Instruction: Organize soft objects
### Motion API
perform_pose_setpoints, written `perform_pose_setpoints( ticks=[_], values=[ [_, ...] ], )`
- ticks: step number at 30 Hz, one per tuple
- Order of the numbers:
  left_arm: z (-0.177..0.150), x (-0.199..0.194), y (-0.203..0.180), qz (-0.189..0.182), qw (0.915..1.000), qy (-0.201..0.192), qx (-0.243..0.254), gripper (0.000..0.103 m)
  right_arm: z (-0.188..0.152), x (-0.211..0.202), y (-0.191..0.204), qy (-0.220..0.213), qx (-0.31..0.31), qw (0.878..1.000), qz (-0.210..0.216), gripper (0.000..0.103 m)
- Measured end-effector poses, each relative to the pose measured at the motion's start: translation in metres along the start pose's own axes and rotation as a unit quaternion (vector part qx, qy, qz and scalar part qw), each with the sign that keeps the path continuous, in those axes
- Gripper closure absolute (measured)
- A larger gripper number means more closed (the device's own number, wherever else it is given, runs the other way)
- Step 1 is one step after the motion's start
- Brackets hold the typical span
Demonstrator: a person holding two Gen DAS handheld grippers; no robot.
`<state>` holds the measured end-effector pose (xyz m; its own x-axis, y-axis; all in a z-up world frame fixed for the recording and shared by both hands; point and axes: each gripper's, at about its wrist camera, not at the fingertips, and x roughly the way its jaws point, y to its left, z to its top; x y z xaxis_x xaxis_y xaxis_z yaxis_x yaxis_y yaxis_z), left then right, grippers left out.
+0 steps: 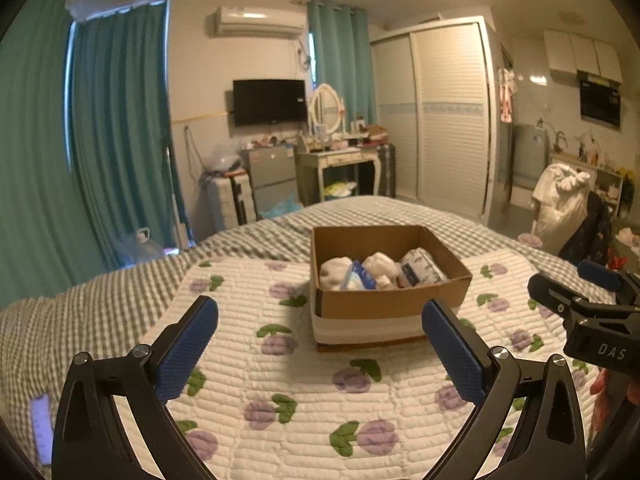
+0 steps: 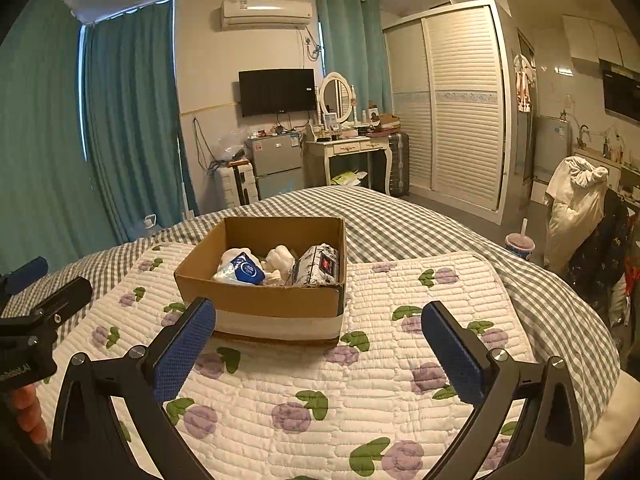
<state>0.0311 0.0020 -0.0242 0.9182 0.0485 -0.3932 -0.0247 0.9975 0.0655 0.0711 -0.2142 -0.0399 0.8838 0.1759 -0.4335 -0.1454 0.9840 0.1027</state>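
A cardboard box (image 1: 384, 302) stands on a white quilted mat with purple flowers (image 1: 280, 380) on the bed. Inside lie white soft items (image 1: 378, 264), a blue tissue pack (image 1: 358, 278) and a patterned pack (image 1: 420, 268). The box (image 2: 264, 300) also shows in the right wrist view, with the blue pack (image 2: 246, 272) and the patterned pack (image 2: 316, 268) in it. My left gripper (image 1: 320, 320) is open and empty, just short of the box. My right gripper (image 2: 318, 324) is open and empty, near the box's front right corner. Each gripper shows in the other's view, the right one (image 1: 588, 308) and the left one (image 2: 36, 320).
The bed has a grey checked cover (image 2: 420, 224). A pale strip (image 1: 42, 428) lies on it at the left. Beyond the bed stand a dressing table (image 2: 352, 152), a small fridge (image 2: 276, 164), a wardrobe (image 2: 460, 108) and a cup with a straw (image 2: 520, 246).
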Motion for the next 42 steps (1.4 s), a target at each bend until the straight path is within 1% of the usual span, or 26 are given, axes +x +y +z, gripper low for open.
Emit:
perform_pose_setpoints(
  ticks=[15, 37, 42],
  values=[
    [0.0, 0.0004, 0.0017, -0.003, 1.0, 0.0, -0.002, 0.0, 0.0004, -0.0022, 0.0014, -0.001, 0.0, 1.0, -0.004, 0.0],
    [0.0029, -0.0016, 0.0009, -0.002, 1.0, 0.001, -0.001, 0.0, 0.0028, -0.0056, 0.0069, -0.006, -0.004, 1.0, 0.002, 0.0],
    [0.0031, -0.002, 0.0013, 0.002, 1.0, -0.001, 0.008, 0.0, 0.0025, -0.0047, 0.0083, -0.006, -0.003, 1.0, 0.002, 0.0]
  ],
)
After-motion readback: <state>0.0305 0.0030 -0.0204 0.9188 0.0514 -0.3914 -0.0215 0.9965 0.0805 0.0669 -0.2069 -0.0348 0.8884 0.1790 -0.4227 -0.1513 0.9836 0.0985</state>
